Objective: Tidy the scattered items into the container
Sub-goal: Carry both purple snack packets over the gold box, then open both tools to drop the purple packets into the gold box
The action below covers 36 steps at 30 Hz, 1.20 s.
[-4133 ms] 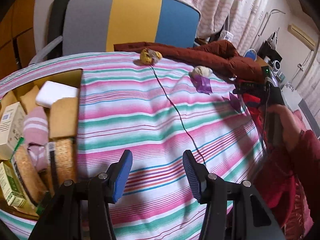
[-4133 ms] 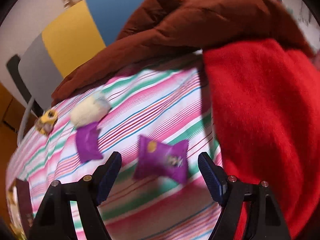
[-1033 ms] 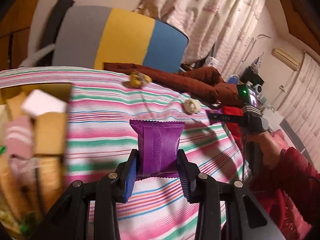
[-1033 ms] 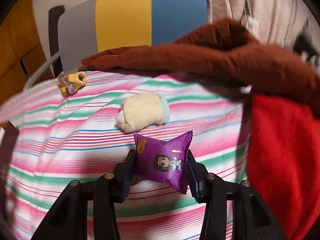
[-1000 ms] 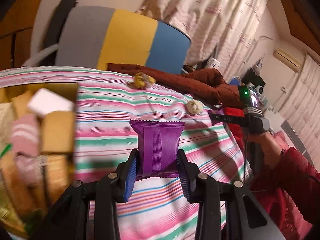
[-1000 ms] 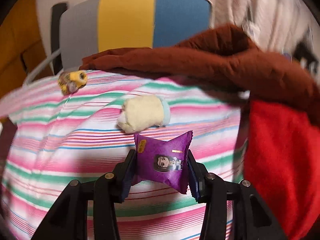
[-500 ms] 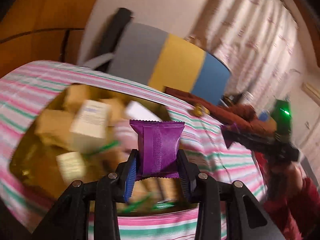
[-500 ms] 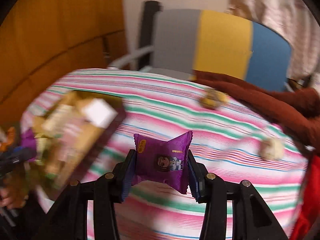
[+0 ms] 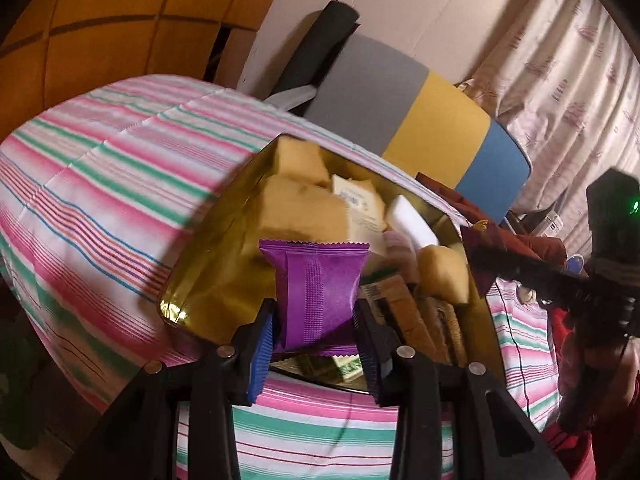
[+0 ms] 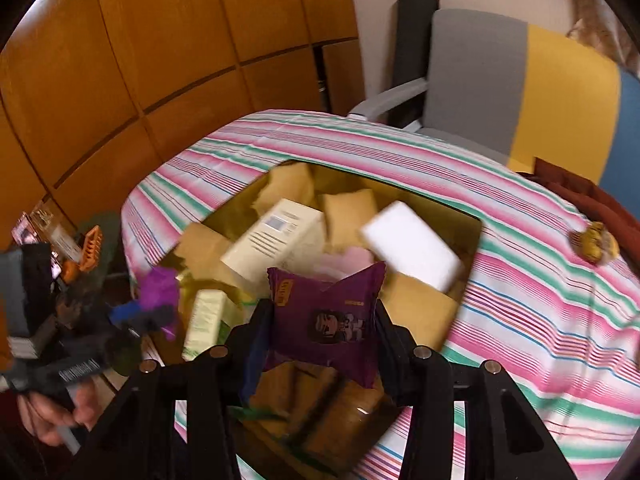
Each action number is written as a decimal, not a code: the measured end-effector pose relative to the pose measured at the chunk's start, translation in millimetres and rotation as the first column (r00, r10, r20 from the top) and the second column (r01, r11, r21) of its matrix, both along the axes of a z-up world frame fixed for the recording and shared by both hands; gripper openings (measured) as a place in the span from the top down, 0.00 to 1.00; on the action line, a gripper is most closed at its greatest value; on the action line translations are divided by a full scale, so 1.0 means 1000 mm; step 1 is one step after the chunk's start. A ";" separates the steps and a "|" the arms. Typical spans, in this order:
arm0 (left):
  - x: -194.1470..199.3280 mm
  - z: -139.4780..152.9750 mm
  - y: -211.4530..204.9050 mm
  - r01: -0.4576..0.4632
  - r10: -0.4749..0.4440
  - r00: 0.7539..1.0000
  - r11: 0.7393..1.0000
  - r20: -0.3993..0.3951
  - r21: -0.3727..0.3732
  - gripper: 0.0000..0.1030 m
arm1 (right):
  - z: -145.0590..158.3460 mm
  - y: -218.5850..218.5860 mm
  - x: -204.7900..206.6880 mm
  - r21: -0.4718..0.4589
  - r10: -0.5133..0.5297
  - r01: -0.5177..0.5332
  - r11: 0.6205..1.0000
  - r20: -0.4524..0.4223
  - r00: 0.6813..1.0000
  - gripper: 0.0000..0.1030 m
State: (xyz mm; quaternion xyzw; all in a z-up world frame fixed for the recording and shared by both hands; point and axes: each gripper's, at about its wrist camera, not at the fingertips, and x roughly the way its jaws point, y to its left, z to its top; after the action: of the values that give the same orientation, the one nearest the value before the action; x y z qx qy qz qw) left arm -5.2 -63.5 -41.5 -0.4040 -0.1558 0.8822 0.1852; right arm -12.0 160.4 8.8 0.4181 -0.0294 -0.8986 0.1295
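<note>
Each gripper, left (image 9: 314, 334) and right (image 10: 320, 338), clamps a purple packet (image 9: 316, 292). Both hang above the gold tin (image 9: 208, 264), seemingly for dropping.

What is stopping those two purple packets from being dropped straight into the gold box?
Nothing visible. The left gripper holds one purple packet and the right gripper the other purple packet, both in front of the open gold box. No lid is on it. It is crowded, though, so they would land on other items.

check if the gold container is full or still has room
Nearly full: the gold container is crowded with boxes, a white block and tan pieces, though its near-left corner looks bare.
</note>
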 end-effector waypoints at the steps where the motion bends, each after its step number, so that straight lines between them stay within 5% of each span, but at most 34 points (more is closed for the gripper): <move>1: -0.002 -0.001 -0.001 -0.001 0.001 1.000 1.000 0.000 -0.002 0.63 | 0.001 -0.005 -0.006 -0.006 0.005 -0.005 1.000 0.002 1.000 0.54; 11: -0.004 -0.002 -0.004 -0.040 0.038 0.999 0.991 -0.018 -0.129 0.62 | 0.010 -0.070 -0.068 -0.025 0.047 -0.047 0.999 -0.006 0.999 0.53; 15: 0.000 0.002 -0.001 -0.043 0.038 0.999 0.985 -0.029 -0.165 0.49 | -0.001 -0.082 -0.090 -0.034 0.017 -0.016 0.999 0.016 1.000 0.52; 18: 0.004 0.005 -0.004 -0.045 0.041 0.999 0.988 -0.032 -0.148 0.49 | -0.007 -0.079 -0.101 -0.073 -0.014 0.017 0.997 0.050 0.999 0.51; 36: 0.019 0.030 -0.004 -0.139 0.132 0.988 0.986 -0.083 -0.087 0.49 | 0.016 -0.031 -0.045 -0.125 -0.078 0.074 0.989 -0.028 0.997 0.38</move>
State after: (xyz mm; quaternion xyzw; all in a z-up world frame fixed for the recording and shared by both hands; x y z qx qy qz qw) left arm 14.1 -67.7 -11.8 -0.3662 -0.1348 0.9139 0.1118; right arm -56.6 129.6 24.9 0.3928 -0.0988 -0.9062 0.1211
